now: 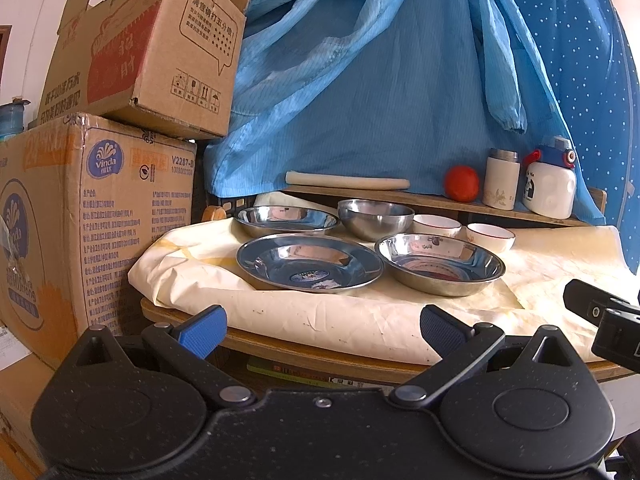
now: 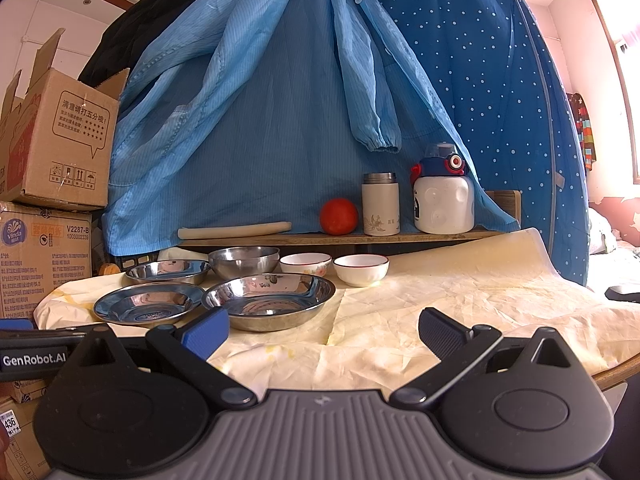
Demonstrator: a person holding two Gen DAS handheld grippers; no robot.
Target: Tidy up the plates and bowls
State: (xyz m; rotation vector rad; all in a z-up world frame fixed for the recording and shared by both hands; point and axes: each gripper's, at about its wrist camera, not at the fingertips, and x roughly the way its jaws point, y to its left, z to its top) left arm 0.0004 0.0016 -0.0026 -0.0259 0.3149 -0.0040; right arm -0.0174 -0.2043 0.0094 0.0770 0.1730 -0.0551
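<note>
Nothing looks sorted yet: the shiny steel plates (image 1: 309,263) and bowls and two white ceramic bowls (image 2: 361,269) sit unstacked at twelve o'clock on the cream cloth (image 2: 460,312). Left gripper (image 1: 320,330) and right gripper (image 2: 322,332) hang with jaws apart, empty

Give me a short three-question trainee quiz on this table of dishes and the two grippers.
1. True or false: the left gripper is shut on a plate.
2. How many white ceramic bowls sit on the cloth? A) one B) two C) four
3. Fill in: the tomato sits on the ____ behind the dishes.

Key:
1. False. Both it and the right gripper are open and empty.
2. B: one white bowl and another, beside the steel bowl.
3. Shelf.
</note>
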